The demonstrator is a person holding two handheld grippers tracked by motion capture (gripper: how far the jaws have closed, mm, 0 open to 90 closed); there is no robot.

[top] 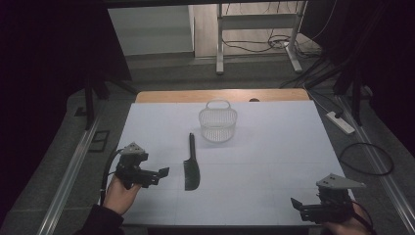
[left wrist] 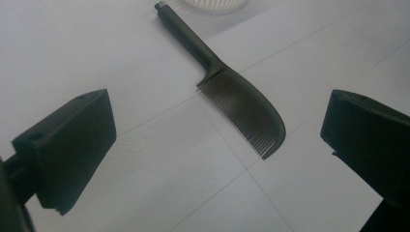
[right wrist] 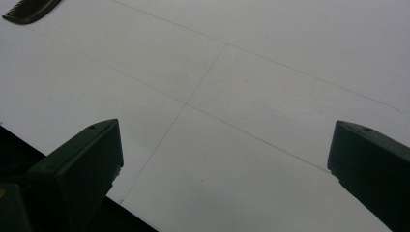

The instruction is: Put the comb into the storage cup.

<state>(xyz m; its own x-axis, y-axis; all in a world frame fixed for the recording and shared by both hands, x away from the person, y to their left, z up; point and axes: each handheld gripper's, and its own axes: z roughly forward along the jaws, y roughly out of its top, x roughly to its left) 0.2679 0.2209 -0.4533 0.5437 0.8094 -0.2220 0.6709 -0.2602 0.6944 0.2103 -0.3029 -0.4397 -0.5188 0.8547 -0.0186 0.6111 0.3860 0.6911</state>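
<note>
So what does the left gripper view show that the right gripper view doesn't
Left gripper view alone: the comb's handle and the white basket's bottom edge, with the whole black comb lying ahead between the left claw. Right gripper view alone: the table's near edge beside the right claw. Both: the white tabletop, open jaws, and comb teeth.

The room is dim and its sides fall into black, while the white table (top: 274, 161) stays evenly lit. Shadows are soft. Both gripper views look slightly grainy.

Probably a lab: black curtains (top: 44, 58), floor cables (top: 274, 44), power strip (top: 341, 122).
</note>
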